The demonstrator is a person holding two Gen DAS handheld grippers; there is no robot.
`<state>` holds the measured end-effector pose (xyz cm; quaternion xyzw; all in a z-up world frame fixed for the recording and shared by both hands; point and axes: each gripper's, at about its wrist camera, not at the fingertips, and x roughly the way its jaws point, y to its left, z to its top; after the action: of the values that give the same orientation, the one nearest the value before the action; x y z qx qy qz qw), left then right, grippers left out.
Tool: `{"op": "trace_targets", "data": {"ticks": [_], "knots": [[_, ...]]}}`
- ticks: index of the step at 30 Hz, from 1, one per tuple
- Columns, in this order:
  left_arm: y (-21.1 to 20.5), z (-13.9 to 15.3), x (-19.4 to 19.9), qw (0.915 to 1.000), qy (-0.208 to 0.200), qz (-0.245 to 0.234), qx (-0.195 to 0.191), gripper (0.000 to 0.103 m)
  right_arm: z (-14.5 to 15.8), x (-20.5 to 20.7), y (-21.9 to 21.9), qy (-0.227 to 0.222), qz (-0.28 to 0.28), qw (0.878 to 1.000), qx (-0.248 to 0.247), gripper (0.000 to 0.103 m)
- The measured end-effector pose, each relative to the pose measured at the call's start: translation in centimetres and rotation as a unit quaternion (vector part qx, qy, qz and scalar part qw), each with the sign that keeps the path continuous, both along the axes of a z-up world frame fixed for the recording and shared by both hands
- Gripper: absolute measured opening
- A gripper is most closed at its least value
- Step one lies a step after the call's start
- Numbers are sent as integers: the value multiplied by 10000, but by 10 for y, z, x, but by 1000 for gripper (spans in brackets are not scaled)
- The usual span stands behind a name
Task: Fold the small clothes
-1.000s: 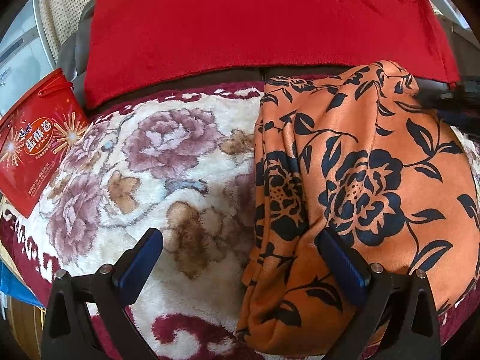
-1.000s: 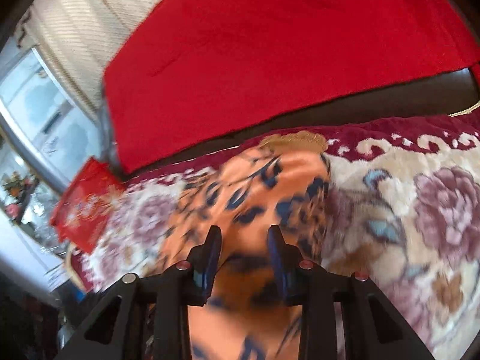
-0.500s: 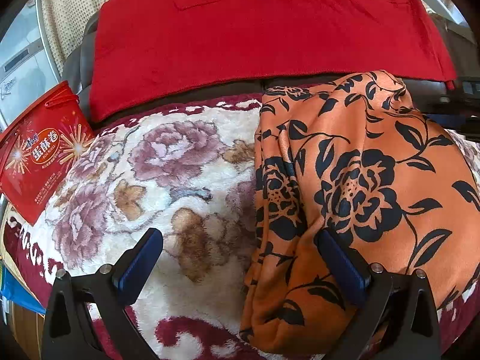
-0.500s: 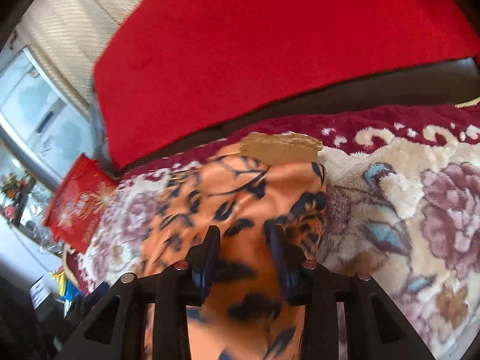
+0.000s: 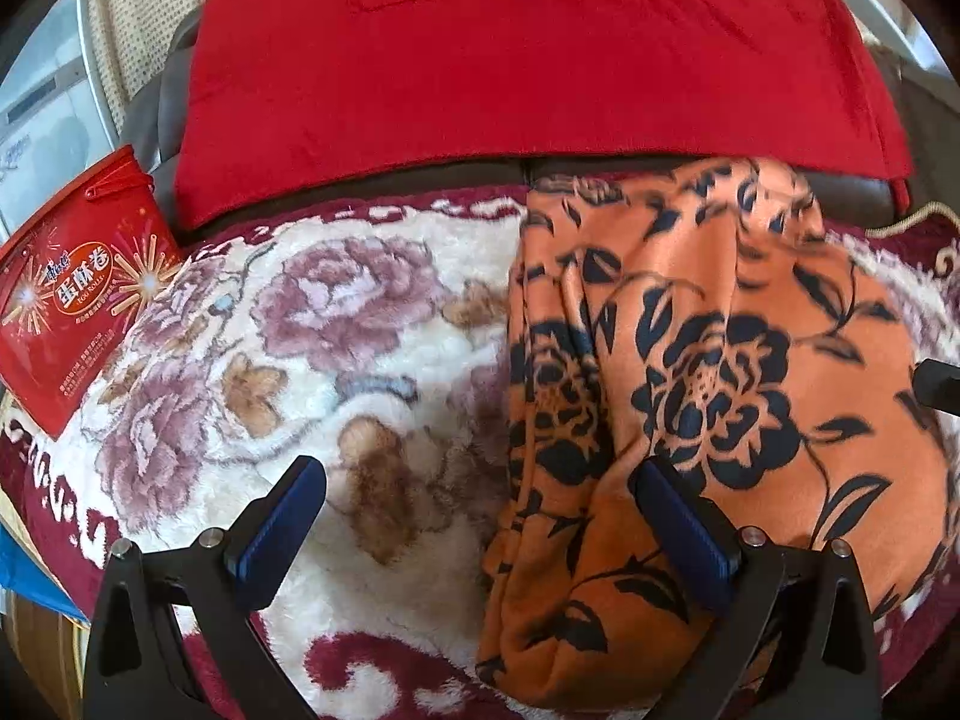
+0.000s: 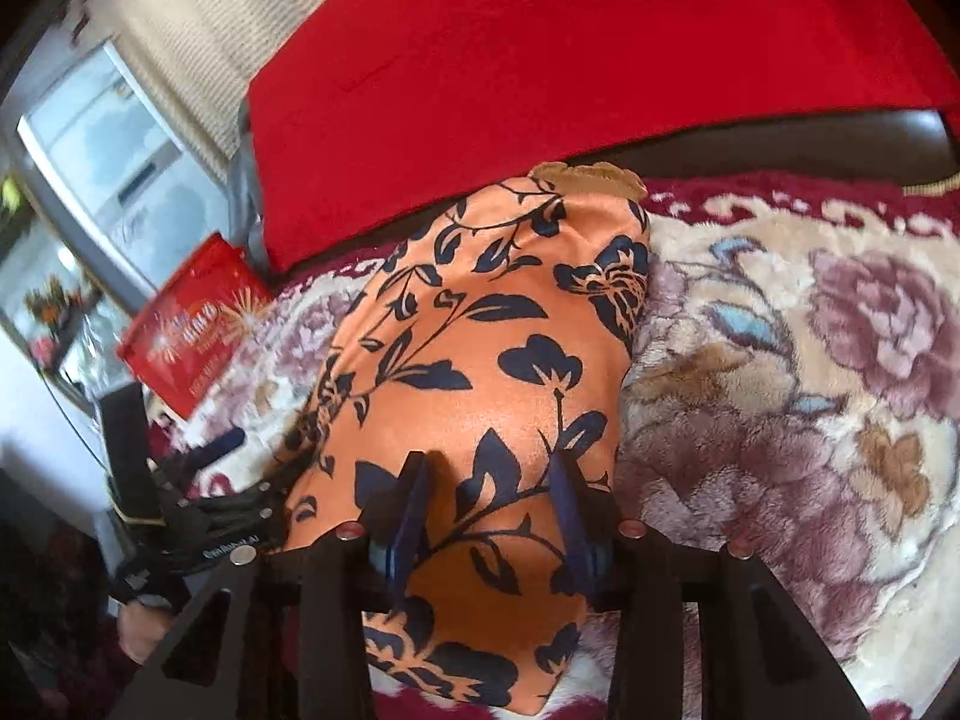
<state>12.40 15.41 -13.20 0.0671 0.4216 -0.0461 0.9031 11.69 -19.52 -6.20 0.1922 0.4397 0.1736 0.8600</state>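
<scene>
An orange garment with black flowers (image 5: pixel 690 360) lies folded lengthwise on a plush floral blanket (image 5: pixel 300 360). My left gripper (image 5: pixel 480 510) is open over the blanket, its right finger above the garment's near left part. In the right wrist view the garment (image 6: pixel 480 360) lies long and narrow. My right gripper (image 6: pixel 489 480) hovers over its near end, jaws partly open with only a narrow gap, holding nothing. The left gripper (image 6: pixel 198 480) shows at the left of that view.
A red cloth (image 5: pixel 510 60) drapes over the sofa back behind the blanket. A red snack bag (image 5: pixel 72 300) leans at the blanket's left edge. A window and cream curtain (image 6: pixel 150 60) stand far left.
The right gripper has pulled back toward the garment's near end, and the garment now lies flatter and longer. The left gripper has stayed open and shifted slightly.
</scene>
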Motion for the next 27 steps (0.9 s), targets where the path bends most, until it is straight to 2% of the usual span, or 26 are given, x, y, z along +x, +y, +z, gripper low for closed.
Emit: {"op": "trace_targets", "data": {"ticks": [3, 8, 10, 13, 16, 17, 20, 23, 27], "knots": [[2, 12, 3, 9996, -202, 60, -172, 103, 11, 8, -9, -104, -113, 9998, 135, 45], [-12, 7, 14, 9999, -109, 21, -70, 103, 18, 60, -34, -177, -382, 9989, 222, 45], [-16, 6, 16, 9999, -155, 36, 49, 103, 11, 85, -44, -129, -495, 9983, 285, 45], [-19, 5, 24, 9994, -219, 97, 250, 103, -12, 128, -57, 51, -620, 9980, 102, 45], [-19, -3, 37, 9997, 36, 90, 226, 103, -47, 166, -65, 527, -598, 9967, 142, 46], [-18, -6, 42, 9997, 143, 93, 145, 103, -51, 174, -68, 557, -626, 9961, 263, 46], [-11, -6, 48, 9996, 248, 127, -104, 103, -44, 176, -80, 473, -813, 9949, 373, 46], [-5, -1, 47, 9994, 208, 203, -195, 103, -33, 159, -93, 287, -824, 9948, 517, 47], [16, 6, 48, 9976, 226, 422, -491, 103, -24, 114, -116, 136, -729, 9954, 609, 71]]}}
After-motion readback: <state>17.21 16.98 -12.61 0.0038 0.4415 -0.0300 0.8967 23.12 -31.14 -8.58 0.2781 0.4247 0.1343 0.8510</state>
